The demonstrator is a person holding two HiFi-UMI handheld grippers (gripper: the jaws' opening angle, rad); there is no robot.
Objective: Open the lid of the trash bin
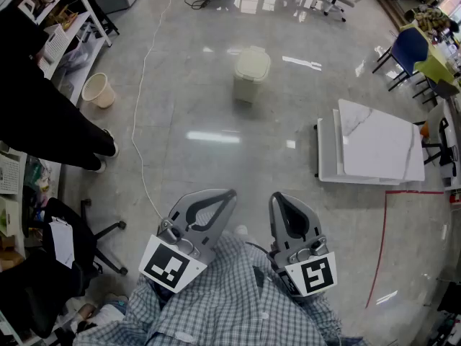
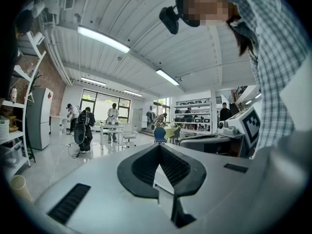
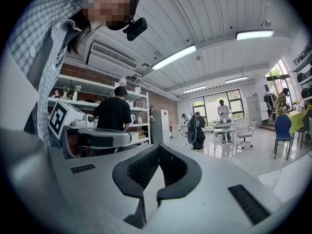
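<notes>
The trash bin (image 1: 248, 86) stands on the floor (image 1: 189, 175) well apart from the person, straight ahead on the far side, its lid (image 1: 253, 62) down. The left gripper (image 1: 230, 193) and right gripper (image 1: 278, 196) are held near the body, both closed on nothing. The bin lies about midway between their lines, so I'd say neither is clearly nearer.

shirt (image 1: 230, 294): small check of blue-grey and white; white buttons; fills the head view at 6 o'clock
left gripper (image 1: 229, 192): pale grey shell; black ribbed lining round a spade-shaped opening; dark slotted vents at 8 and 3 o'clock in its own view
right gripper (image 1: 276, 195): same grey shell and black lining
marker cube (image 1: 171, 265): white faces with black square patterns; one at each gripper's 6 o'clock end
head camera (image 2: 170, 19): small black block
</notes>
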